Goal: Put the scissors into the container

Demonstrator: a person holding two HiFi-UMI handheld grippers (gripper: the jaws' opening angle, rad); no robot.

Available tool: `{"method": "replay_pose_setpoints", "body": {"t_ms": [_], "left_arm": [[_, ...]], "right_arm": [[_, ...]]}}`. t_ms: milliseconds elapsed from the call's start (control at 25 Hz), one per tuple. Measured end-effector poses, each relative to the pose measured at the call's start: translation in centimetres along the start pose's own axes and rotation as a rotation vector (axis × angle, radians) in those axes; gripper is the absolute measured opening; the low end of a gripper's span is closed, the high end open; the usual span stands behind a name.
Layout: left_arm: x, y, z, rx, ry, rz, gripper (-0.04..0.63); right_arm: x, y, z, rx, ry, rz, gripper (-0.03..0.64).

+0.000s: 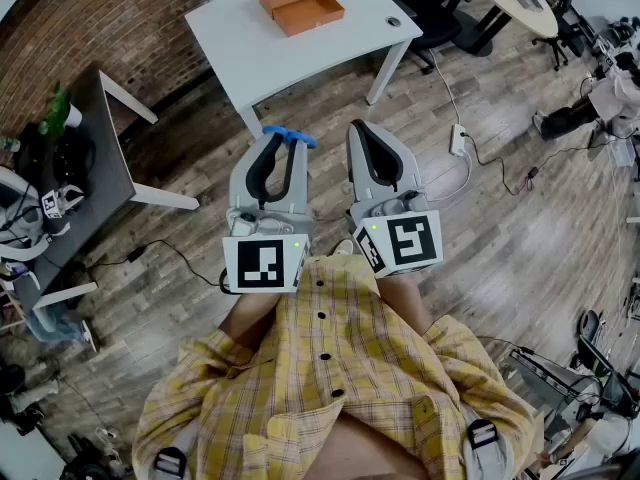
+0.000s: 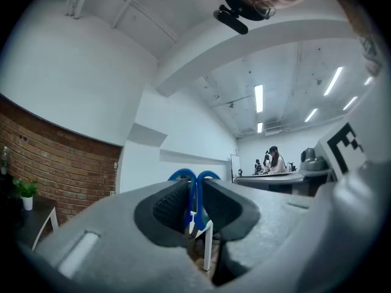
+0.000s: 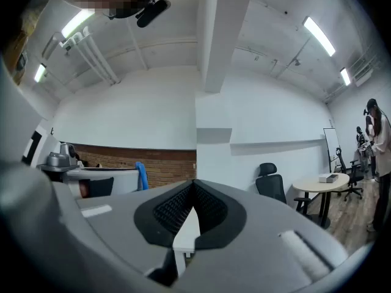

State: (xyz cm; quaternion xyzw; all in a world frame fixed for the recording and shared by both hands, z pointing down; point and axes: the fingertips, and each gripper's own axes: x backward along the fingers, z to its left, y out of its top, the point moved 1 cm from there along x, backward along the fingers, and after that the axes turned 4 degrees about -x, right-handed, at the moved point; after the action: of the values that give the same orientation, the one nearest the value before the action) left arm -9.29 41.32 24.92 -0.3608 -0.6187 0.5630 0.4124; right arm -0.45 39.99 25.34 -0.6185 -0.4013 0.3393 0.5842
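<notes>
Blue-handled scissors between left fingers

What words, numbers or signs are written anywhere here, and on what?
No readable text anywhere.
The marker cubes on the left gripper and right gripper bear only black-and-white square patterns, not letters.
The orange container and the scissors show no print.

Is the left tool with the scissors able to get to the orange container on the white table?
Probably yes. The left tool is shut on the scissors, and nothing stands between it and the orange container, which lies open on the white table ahead. A step forward looks needed.
</notes>
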Motion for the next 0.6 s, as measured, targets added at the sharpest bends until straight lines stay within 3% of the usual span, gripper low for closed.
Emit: {"method": "replay_pose_setpoints", "body": {"t_ms": [440, 600], "left_arm": [[-1.2, -0.2, -1.9, -0.018, 0.006, 0.001, 0.078], [-1.7, -0.7, -2.6, -0.06, 0.024, 0.018, 0.078]], "right_arm": [[0.7, 0.3, -2.3, -0.02, 0.029, -0.023, 0.006], [1.2, 0.6, -3.8, -0.007, 0.033, -0.035, 0.006]]}}
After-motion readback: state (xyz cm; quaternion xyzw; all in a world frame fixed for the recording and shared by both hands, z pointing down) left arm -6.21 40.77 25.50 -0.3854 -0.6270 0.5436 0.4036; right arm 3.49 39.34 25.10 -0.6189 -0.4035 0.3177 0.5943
